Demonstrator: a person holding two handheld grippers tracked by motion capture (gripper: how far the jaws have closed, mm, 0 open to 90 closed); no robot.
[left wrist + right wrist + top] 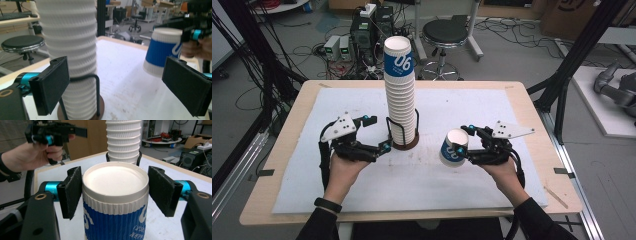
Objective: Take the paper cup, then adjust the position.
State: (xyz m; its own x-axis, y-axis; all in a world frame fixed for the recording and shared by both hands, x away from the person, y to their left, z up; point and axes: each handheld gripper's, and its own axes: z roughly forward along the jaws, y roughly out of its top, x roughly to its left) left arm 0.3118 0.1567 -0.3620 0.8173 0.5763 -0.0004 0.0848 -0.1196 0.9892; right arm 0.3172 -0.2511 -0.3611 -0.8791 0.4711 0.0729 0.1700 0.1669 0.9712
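Standing near the middle of the table (522, 107), a tall stack of cups (400, 97) rises from a round brown base (406, 145) and is fenced by thin black wire uprights. In the high view the left gripper (377, 134) sits just to the stack's left at base height, its jaws apart and reaching toward the stack without closing on it. The right gripper (466, 142) is well to the right of the stack, carrying a single blue-and-white cup (453, 148) tilted sideways above the white mat (472, 105).

The left gripper view adds the wire hoop (85, 78) ringing the ribbed white stack low down; one black pad stands in front of the stack's left edge, the other far off to the right. The carried cup (163, 51) appears beyond, blurred.

The right gripper view looks at the cup's closed bottom end (115, 181), which sits between the two pads. The left pad touches the cup wall; a narrow gap seems to remain at the right pad, so a firm clamp cannot be confirmed there. The person's left hand (30, 155) and the stack show behind.
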